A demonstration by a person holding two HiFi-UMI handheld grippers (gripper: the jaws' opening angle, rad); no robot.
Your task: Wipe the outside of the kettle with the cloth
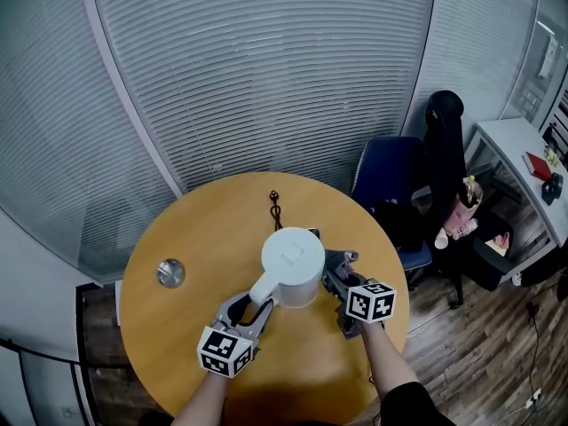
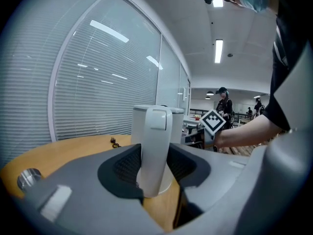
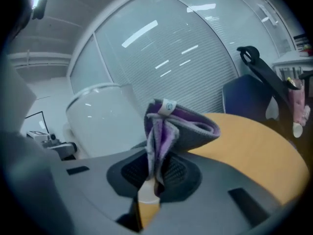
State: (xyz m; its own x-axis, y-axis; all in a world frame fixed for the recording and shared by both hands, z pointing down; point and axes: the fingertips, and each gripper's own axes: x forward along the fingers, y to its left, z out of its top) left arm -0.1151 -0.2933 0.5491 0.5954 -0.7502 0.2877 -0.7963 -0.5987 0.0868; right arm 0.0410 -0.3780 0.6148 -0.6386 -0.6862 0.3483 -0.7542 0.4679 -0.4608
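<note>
A white kettle (image 1: 291, 264) stands upright in the middle of a round wooden table (image 1: 195, 229). Its handle (image 1: 264, 288) points toward me, and my left gripper (image 1: 257, 307) is shut on it. In the left gripper view the handle (image 2: 155, 151) runs upright between the pads of the left gripper (image 2: 155, 173), touching both. My right gripper (image 1: 337, 278) sits against the kettle's right side. In the right gripper view the right gripper (image 3: 155, 173) is shut on a bunched grey and purple cloth (image 3: 181, 129), with the kettle's wall (image 3: 102, 121) just left of it.
A black cord with a plug (image 1: 276, 207) lies on the table behind the kettle. A round metal disc (image 1: 170, 273) is set in the tabletop at the left. A blue chair (image 1: 390, 176) and a cluttered desk (image 1: 515, 149) stand off to the right.
</note>
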